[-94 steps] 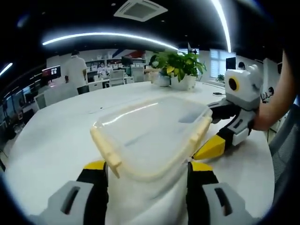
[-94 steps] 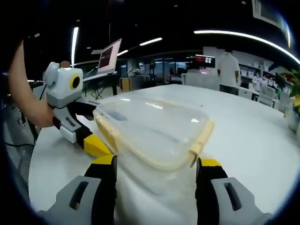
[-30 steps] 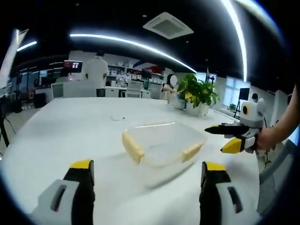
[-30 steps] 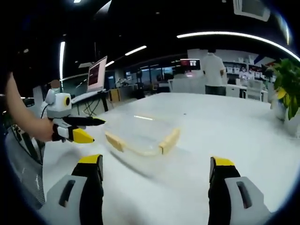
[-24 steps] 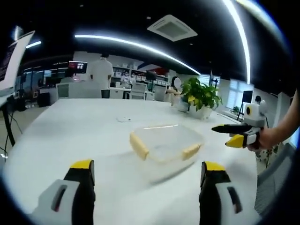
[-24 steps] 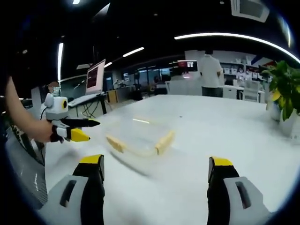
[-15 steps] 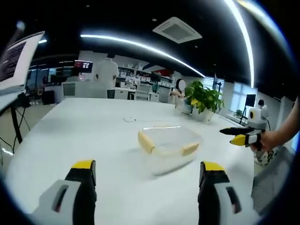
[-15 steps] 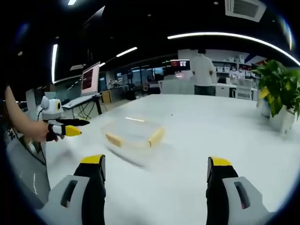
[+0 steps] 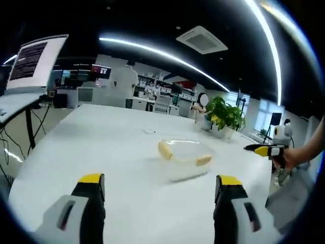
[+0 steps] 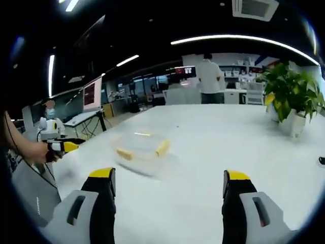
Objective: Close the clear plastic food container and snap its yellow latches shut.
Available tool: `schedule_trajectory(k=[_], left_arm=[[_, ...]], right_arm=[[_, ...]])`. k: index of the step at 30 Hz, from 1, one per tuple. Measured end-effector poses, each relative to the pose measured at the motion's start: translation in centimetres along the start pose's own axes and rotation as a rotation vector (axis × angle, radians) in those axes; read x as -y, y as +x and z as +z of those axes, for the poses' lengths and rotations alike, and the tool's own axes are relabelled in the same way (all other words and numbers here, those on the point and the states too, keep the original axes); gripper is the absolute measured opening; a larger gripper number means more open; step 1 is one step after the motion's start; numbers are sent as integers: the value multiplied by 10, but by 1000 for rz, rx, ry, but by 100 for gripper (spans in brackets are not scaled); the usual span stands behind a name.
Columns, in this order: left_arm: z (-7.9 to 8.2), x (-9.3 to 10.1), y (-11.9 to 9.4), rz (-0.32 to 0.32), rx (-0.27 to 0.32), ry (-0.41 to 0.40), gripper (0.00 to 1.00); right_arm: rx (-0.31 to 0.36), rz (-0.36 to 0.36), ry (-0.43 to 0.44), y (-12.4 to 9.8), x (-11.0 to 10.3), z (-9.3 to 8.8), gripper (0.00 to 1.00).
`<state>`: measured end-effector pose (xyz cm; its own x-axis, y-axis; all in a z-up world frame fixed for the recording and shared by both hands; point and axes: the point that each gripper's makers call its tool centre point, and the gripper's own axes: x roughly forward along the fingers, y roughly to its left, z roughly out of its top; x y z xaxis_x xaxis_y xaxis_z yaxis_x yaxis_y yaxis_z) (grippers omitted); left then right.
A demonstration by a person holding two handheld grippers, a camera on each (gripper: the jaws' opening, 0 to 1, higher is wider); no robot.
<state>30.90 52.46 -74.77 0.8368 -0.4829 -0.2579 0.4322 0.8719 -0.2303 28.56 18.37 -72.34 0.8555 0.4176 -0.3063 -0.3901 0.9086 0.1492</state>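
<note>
Now we have both grippers pulled well back from the clear plastic food container (image 9: 185, 157), which a few seconds ago sat right between our jaws and today's frame shows far smaller, alone out on the white table (image 9: 91, 147). We read that retreat as the work being over: the lid looks seated and the yellow latches (image 9: 165, 150) seem folded against the sides, though at this range we cannot confirm each one is snapped. The left gripper (image 9: 158, 213) has its jaws wide apart with nothing between them, and the right gripper (image 10: 167, 208) likewise stands spread and empty; in the right gripper view the left one (image 10: 58, 146) appears off to the side, well clear of the box. The container is a shallow rounded rectangle, glossy and see-through, catching a streak of ceiling light on its lid; its latches are matte, pale-yellow bars. The tabletop is smooth and bright, and a potted plant (image 10: 289, 101) stands beyond.
</note>
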Motion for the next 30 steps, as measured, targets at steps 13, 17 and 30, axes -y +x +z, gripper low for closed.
schedule_trajectory(k=[13, 17, 30], left_arm=[[12, 7, -45, 5, 9, -16, 80], [19, 12, -57, 10, 37, -67, 80], [10, 41, -89, -15, 17, -86, 77]], right_arm=[[32, -28, 9, -42, -4, 19, 83], [37, -12, 1, -50, -12, 22, 82], [20, -20, 20, -73, -25, 15, 79]])
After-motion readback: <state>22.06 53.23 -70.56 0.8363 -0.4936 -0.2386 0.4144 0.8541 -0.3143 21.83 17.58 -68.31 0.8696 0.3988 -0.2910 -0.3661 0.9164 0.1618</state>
